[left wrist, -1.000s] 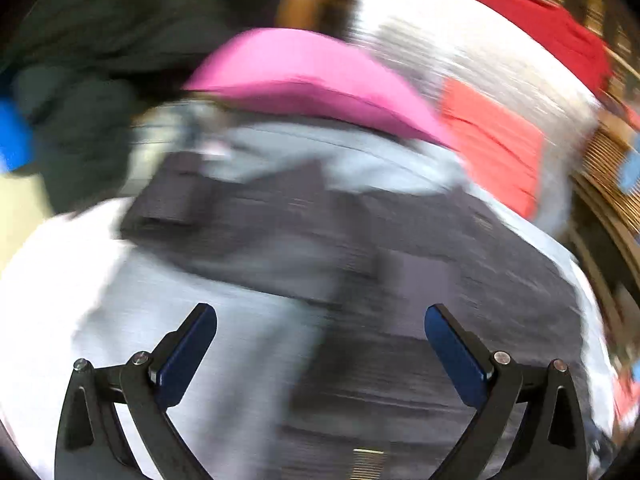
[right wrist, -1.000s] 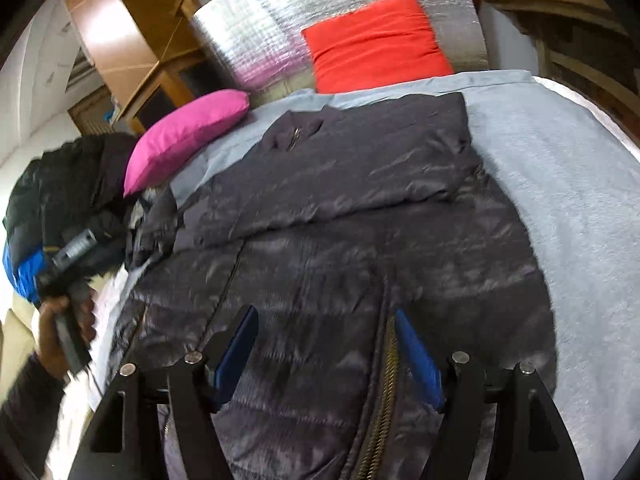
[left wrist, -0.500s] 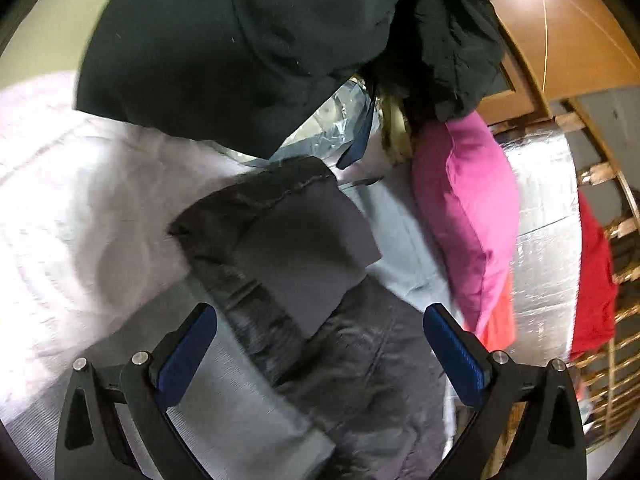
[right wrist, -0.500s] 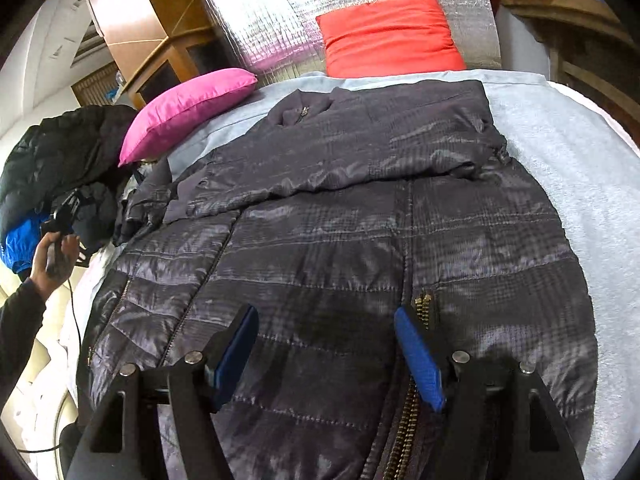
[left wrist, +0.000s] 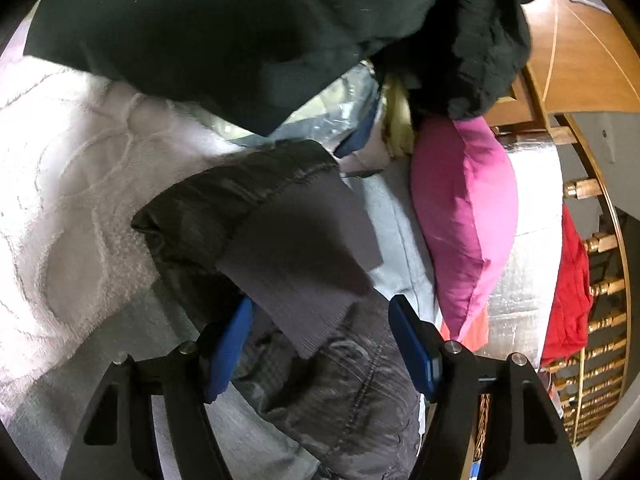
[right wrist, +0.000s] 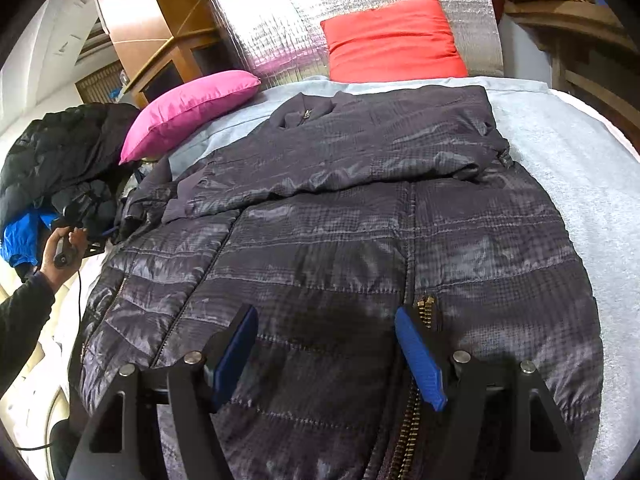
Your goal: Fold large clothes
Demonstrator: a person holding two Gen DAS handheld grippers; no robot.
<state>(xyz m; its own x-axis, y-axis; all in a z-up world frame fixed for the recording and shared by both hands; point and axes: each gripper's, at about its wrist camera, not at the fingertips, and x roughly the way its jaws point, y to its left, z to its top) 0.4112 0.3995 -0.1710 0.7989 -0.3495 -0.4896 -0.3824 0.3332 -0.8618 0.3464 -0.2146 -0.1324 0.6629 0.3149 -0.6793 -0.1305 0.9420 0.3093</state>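
left wrist view: the left tongs [left wrist: 320, 340] sit low over the sleeve [left wrist: 256, 216] of the dark grey jacket [left wrist: 348, 408], with its ribbed knit cuff [left wrist: 308, 276] lying between the two blue pads [left wrist: 230, 344]. the jaws are closing, and the pads are not yet pressing on the cloth; there is a gap on each side of the cuff. the sleeve is puffy and wrinkled, with a stitched seam where the shiny quilted fabric meets the matte cuff. it rests on a pale grey blanket [left wrist: 400, 240], next to a white textured bedspread [left wrist: 60, 200]. a heap of black clothes [left wrist: 240, 32] fills the top of the view, and a pink pillow [left wrist: 464, 216] stands just to the right of the sleeve.

right wrist view: the jacket [right wrist: 340, 240] lies spread flat on the bed, front up, collar toward the silver padded headboard [right wrist: 340, 12] and hem toward the camera. it is quilted in horizontal bands, glossy, faintly checked, with a brass zipper [right wrist: 426, 308] near the hem. one sleeve is folded across the chest. the right tongs [right wrist: 326, 348] hover open just above the lower part of the jacket, gripping nothing. a red pillow [right wrist: 394, 40] leans on the headboard, and the pink pillow [right wrist: 188, 112] lies by the jacket's shoulder. at the left edge a hand [right wrist: 60, 248] holds the other tool beside the black clothes [right wrist: 60, 152].
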